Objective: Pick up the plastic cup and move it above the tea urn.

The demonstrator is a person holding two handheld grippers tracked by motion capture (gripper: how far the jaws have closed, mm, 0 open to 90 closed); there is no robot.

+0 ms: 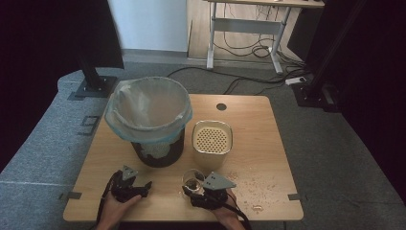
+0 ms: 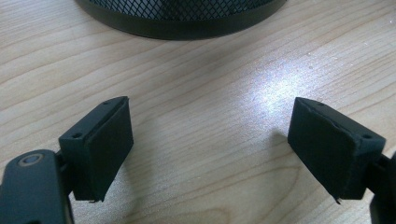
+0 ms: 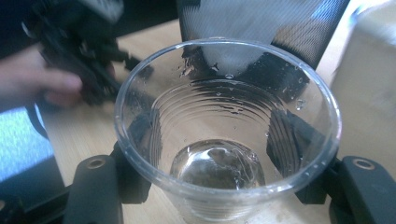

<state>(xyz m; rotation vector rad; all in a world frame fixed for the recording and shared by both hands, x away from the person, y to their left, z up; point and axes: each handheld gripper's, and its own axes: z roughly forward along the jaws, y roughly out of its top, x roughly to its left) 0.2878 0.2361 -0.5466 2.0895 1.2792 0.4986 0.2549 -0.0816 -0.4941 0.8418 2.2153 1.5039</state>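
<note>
The right hand-held gripper [image 1: 195, 188] sits near the worktop's [image 1: 258, 143] near edge, its jaws pressed against either side of a clear plastic cup [image 3: 226, 135]. In the right gripper view the cup stands upright, with droplets on its inner wall and what looks like a little clear liquid at the bottom. The left hand-held gripper [image 1: 143, 186] rests low over the worktop toward the near-left corner, jaws spread wide with nothing between them, just in front of the black mesh bin [image 1: 158, 151] lined with a pale bag [image 1: 146, 103].

The thin ribbed wall is the main risk: too hard a squeeze would likely buckle it, and the wet plastic could slip from the pads. Any tilt during a lift would probably spill the liquid onto the worktop, where crumbs [image 1: 253, 184] already lie near the right edge. The cream perforated container [image 1: 212, 138] stands close behind the cup, so a careless swing toward the bin might clip it.
</note>
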